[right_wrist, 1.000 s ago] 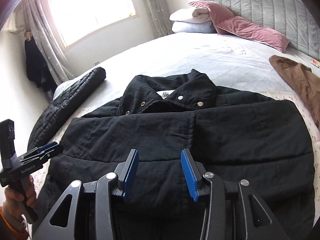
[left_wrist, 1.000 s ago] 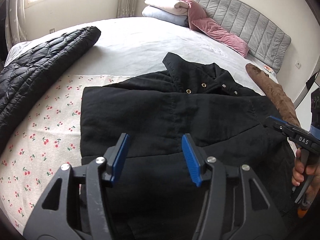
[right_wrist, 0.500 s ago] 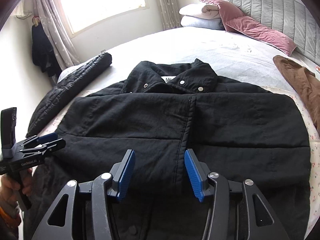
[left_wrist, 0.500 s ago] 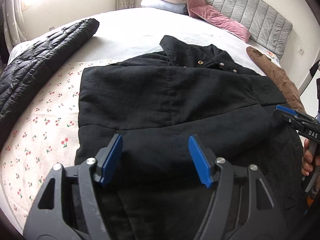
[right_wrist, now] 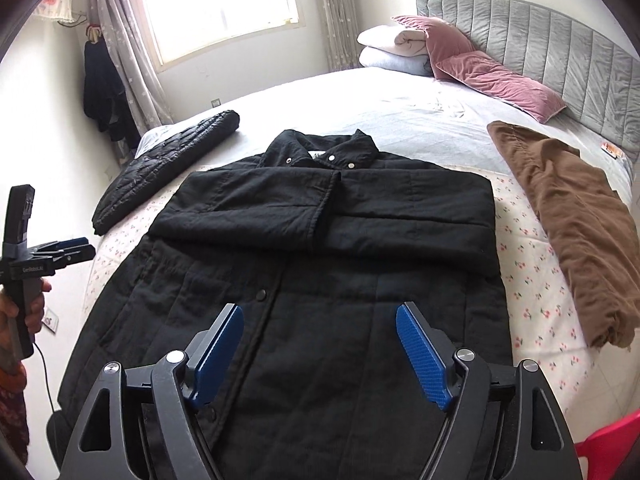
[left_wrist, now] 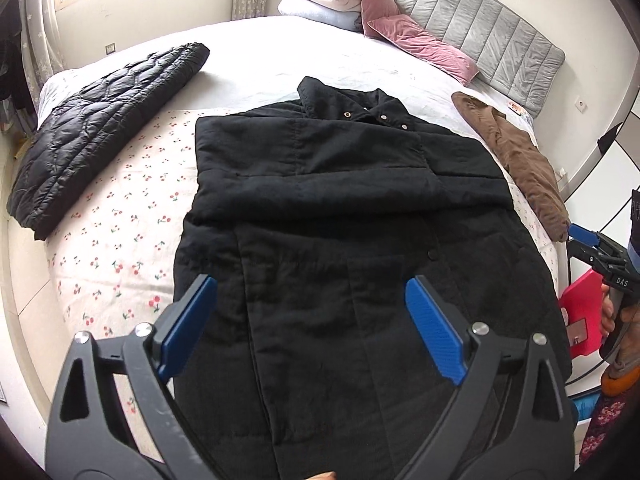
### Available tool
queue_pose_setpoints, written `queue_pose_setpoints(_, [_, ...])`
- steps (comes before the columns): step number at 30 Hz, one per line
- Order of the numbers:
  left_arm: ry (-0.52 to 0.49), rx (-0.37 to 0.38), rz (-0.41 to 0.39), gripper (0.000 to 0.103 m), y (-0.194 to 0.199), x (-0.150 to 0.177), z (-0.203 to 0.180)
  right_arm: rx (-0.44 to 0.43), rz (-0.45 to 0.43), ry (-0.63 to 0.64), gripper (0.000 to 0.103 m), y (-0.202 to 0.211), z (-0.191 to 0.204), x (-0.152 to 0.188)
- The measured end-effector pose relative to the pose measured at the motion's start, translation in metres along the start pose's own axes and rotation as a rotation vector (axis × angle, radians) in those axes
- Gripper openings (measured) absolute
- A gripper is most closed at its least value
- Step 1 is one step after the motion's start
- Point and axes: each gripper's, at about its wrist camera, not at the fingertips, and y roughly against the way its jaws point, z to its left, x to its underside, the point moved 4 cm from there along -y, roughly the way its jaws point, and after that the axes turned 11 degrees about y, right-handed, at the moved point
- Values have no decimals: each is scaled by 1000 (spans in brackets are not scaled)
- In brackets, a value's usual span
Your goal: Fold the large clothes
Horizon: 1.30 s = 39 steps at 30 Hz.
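As both pulled back, L gripper (left_wrist: 312, 328) & R gripper (right_wrist: 320, 352) just widened, empty, black coat (right_wrist: 320, 232) sleeves crossed.

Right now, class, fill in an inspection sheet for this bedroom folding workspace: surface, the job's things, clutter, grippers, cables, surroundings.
Surface: bed, grey sheet with a cherry-print cover at the near end.
Job's things: black coat lies flat, collar toward the headboard, both sleeves folded across the chest.
Clutter: black quilted jacket on one side, brown garment on the other, pink pillows and folded bedding by the headboard.
Grippers: left hand-held gripper and right hand-held gripper have just been opening; both open, nothing between the jaws.
Cables: thin cable hanging below the left handle.
Surroundings: window, curtains, grey headboard, red stool.
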Motion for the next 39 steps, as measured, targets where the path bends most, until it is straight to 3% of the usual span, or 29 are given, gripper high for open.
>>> queue_pose_setpoints(11, [-12,4,55,95,39,76,10,-62,41,-165,83,41,-16,102])
queue_pose_setpoints(19, [52,24,162,95,36,115,45,-135,119,-284,83,38,-48,160])
queue_pose_setpoints(24, [120,97,227,95,36,134,69,-127,133,-360,83,46,-78,186])
queue_pose_setpoints(30, [167,186,253,95,35,149,87,-180,127,-438,83,53,-103,211])
queue_pose_setpoints(39, [219,247,293,95,29,164,110,-230,174,-535,83,41,-123,243])
